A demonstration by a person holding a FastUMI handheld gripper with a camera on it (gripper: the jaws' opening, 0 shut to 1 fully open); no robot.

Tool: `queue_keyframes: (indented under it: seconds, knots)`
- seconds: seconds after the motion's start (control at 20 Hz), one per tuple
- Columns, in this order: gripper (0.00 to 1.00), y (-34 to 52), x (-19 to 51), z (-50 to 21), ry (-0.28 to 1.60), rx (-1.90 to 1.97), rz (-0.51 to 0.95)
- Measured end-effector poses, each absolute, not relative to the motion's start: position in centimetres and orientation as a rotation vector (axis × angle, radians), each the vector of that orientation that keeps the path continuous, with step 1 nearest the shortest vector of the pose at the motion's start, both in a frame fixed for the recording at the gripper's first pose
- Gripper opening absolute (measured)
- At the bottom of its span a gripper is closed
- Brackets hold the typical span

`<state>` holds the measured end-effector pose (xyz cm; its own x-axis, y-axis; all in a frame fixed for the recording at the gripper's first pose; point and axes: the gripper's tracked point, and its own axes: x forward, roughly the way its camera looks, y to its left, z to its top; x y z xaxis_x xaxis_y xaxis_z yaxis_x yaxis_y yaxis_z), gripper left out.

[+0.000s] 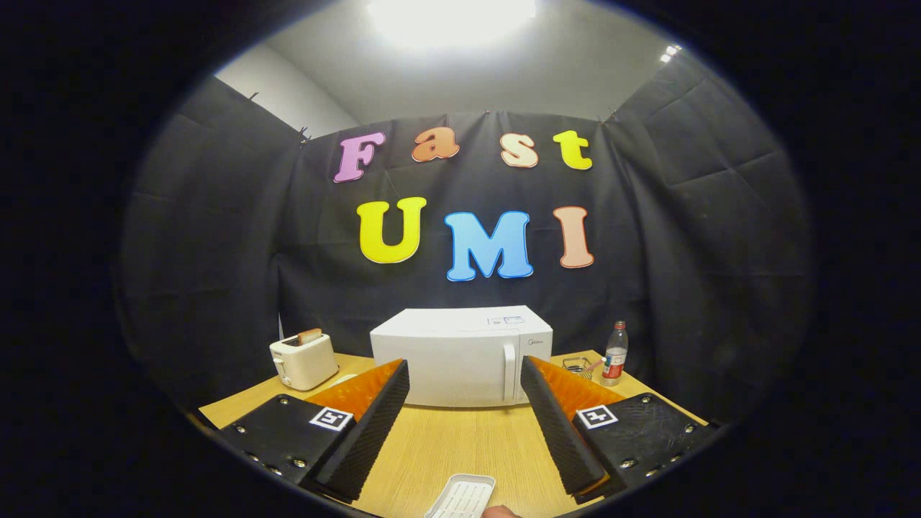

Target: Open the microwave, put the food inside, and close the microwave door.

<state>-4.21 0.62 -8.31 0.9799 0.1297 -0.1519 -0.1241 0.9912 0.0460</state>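
Note:
A white microwave [460,356] stands on the wooden table [460,446] against the back cloth, its door shut and a vertical handle [509,371] near the right side of the door. My gripper [464,381] is open, hovering well in front of the microwave with nothing between the fingers. A white ribbed tray [460,496] lies on the table close below, between the fingers. Something brownish [500,511] lies just beside the tray; I cannot tell what it is.
A cream toaster [304,360] with a slice of bread stands left of the microwave. To the right are a small wire rack [578,365] and a plastic bottle [614,354]. Bare tabletop stretches between the tray and the microwave.

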Motion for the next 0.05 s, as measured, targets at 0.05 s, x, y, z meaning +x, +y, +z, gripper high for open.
queue_keyframes:
  seconds: [0.05]
  knots:
    - [0.97, 0.75, -4.24, -8.46, 0.161, 0.033, 0.133]
